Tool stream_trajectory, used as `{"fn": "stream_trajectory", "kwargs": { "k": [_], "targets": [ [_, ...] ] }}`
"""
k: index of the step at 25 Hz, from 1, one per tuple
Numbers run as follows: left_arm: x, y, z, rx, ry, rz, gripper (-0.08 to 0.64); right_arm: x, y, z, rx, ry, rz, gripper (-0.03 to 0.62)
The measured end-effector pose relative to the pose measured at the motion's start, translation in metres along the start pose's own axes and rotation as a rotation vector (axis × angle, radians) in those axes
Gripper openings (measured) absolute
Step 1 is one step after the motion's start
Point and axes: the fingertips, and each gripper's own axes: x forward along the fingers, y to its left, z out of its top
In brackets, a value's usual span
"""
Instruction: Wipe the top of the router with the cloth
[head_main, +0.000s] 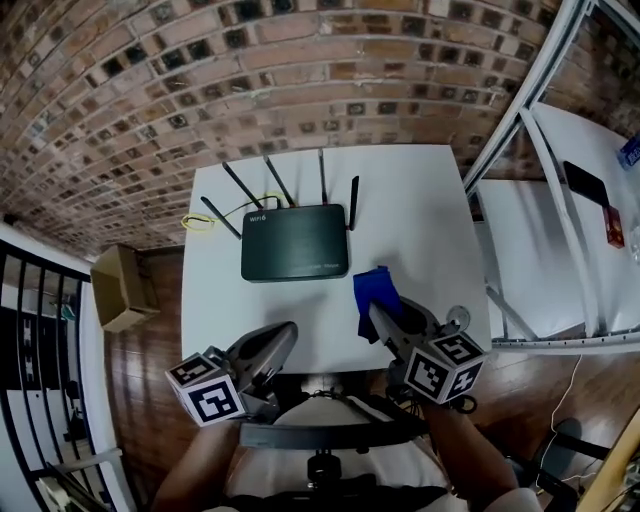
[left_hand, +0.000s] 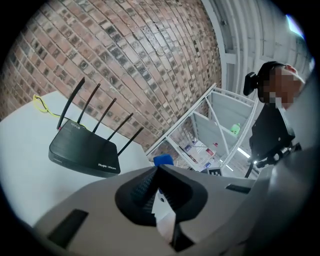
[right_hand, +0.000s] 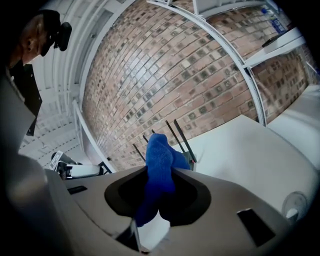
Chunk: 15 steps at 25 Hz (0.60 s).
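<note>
A dark router (head_main: 293, 241) with several antennas lies flat on the small white table (head_main: 420, 200), toward its back; the left gripper view shows the router (left_hand: 85, 151) from the side. A blue cloth (head_main: 375, 292) is pinched in my right gripper (head_main: 378, 318), which hovers in front of the router's right corner. In the right gripper view the cloth (right_hand: 160, 165) bulges up from between the jaws and hides most of the router. My left gripper (head_main: 288, 332) is shut with nothing in it, near the table's front edge, pointing at the router.
A yellow cable (head_main: 200, 220) loops at the router's back left. A cardboard box (head_main: 120, 288) sits on the wooden floor to the left. A white metal frame (head_main: 520, 120) and a second white table (head_main: 590, 230) with a dark phone stand to the right. Brick wall behind.
</note>
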Motion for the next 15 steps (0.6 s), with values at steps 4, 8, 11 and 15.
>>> {"fn": "stream_trajectory", "kwargs": {
  "k": [4, 8, 11, 15],
  "targets": [
    [0.012, -0.010, -0.015, -0.007, -0.008, 0.049, 0.008, -0.014, -0.015, -0.006, -0.043, 0.052, 0.013, 0.127],
    [0.015, -0.019, -0.026, -0.001, -0.004, 0.065, 0.008, -0.027, -0.026, -0.009, -0.051, 0.072, 0.006, 0.126],
    [0.005, -0.021, -0.025, -0.004, -0.014, 0.068, 0.008, -0.034, -0.026, -0.008, -0.033, 0.061, -0.008, 0.126],
    [-0.008, -0.022, -0.025, -0.019, -0.020, 0.050, 0.008, -0.044, -0.015, -0.010, -0.023, 0.044, -0.034, 0.126]
  ]
}}
